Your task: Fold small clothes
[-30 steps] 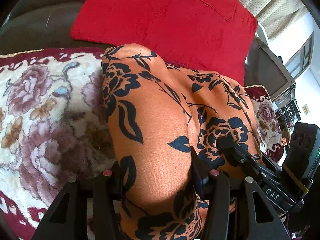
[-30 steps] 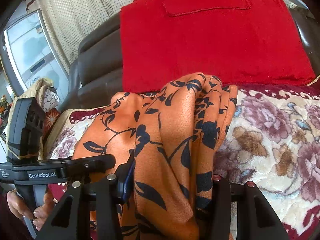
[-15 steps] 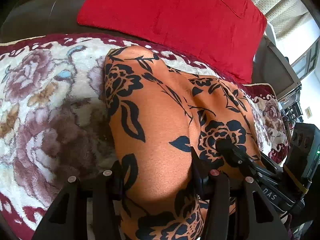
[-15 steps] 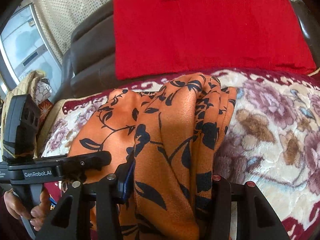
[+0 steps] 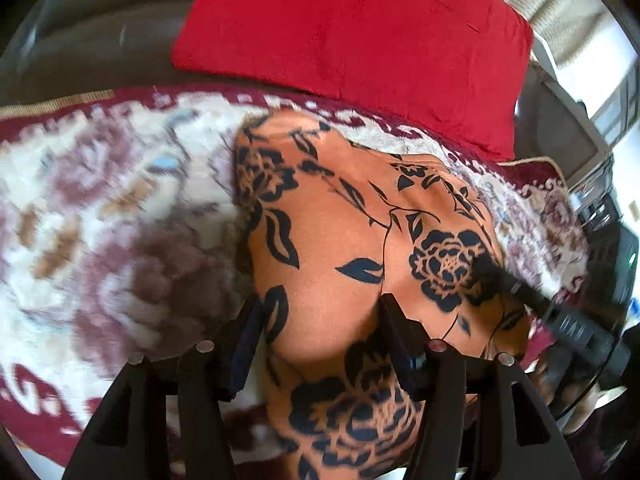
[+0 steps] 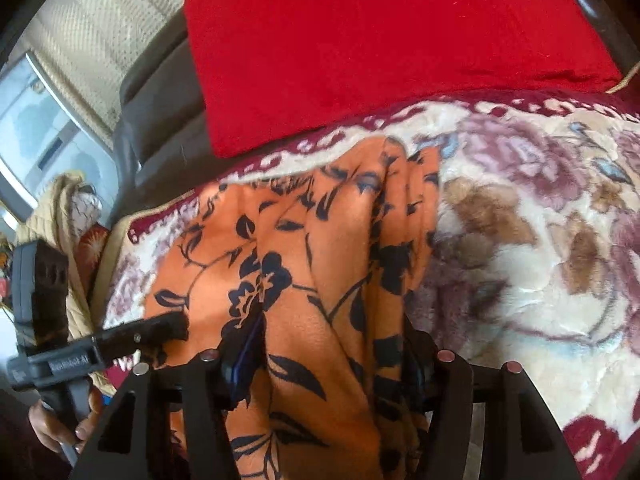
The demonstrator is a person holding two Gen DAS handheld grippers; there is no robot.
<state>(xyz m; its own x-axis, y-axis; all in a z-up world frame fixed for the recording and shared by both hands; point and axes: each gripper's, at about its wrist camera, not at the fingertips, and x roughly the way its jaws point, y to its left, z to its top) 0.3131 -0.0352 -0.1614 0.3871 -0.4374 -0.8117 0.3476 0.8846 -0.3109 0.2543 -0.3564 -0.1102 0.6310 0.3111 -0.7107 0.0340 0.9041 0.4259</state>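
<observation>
An orange garment with black flowers (image 5: 340, 232) lies bunched on the floral blanket (image 5: 100, 220). My left gripper (image 5: 320, 308) straddles its near end; the jaws are opening and a strip of blanket shows beside the left pad. In the right wrist view the same garment (image 6: 304, 264) runs in long folds up between the jaws of my right gripper (image 6: 332, 324), which are also opening with cloth still filling the space. Each gripper shows in the other's view, the right gripper (image 5: 520, 292) and the left gripper (image 6: 160, 328), both on the cloth's edge. A hand (image 6: 60, 428) holds the left one.
A red cushion (image 5: 360, 32) leans on the dark sofa back (image 5: 100, 40) just behind the garment. The blanket (image 6: 540, 240) spreads wide to the right. Beige cloth (image 6: 60, 208) and a curtained window (image 6: 80, 40) are at the left.
Both pairs of jaws have spread wider around the cloth. The garment has sunk from a raised hump toward the blanket, and both cameras have drawn back a little.
</observation>
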